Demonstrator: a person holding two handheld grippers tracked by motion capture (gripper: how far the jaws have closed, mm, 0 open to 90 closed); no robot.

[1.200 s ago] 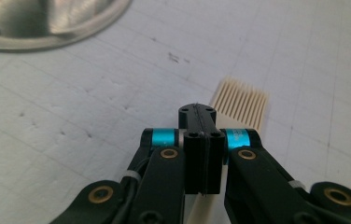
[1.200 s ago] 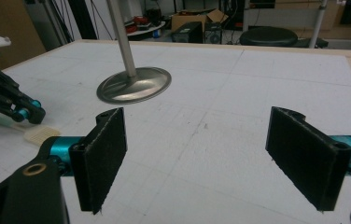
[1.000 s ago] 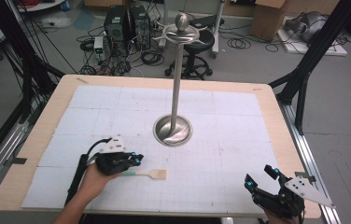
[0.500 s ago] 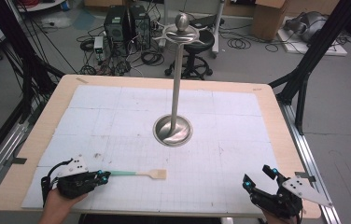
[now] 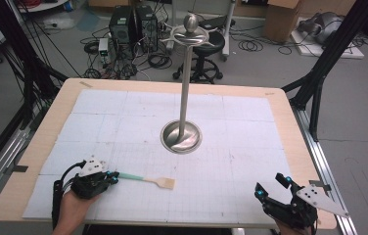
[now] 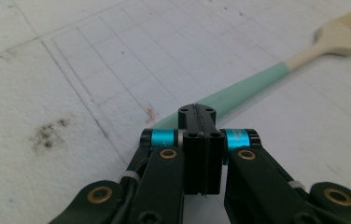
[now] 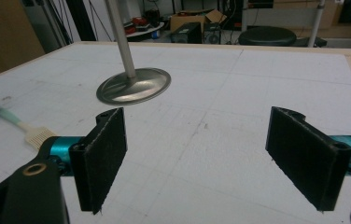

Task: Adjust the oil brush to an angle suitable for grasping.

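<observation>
The bench is a wooden top under a white gridded mat, with a tall metal stand on a round base at its middle, and floor clutter beyond the far edge.

The left hand-held gripper lies low at the near left. In its own view the jaws are pressed flat together with no gap, and the brush runs out from behind their tips. Whether the green handle end is pinched or merely lies past the tips cannot be told, as the tips cover the spot.

The right hand-held gripper sits at the near right, well apart from everything, jaws spread wide and empty.

The brush lies flat on the mat between the left hand-held gripper and the stand's base, bristles pointing right.

Risks, as a judgement: if the left jaws hold only the handle's tip, the brush may swing or slip out on lifting. If they hold nothing, a push would skid it across the mat. A careless sweep could strike the stand.

No brand, label or legible writing is visible.
</observation>
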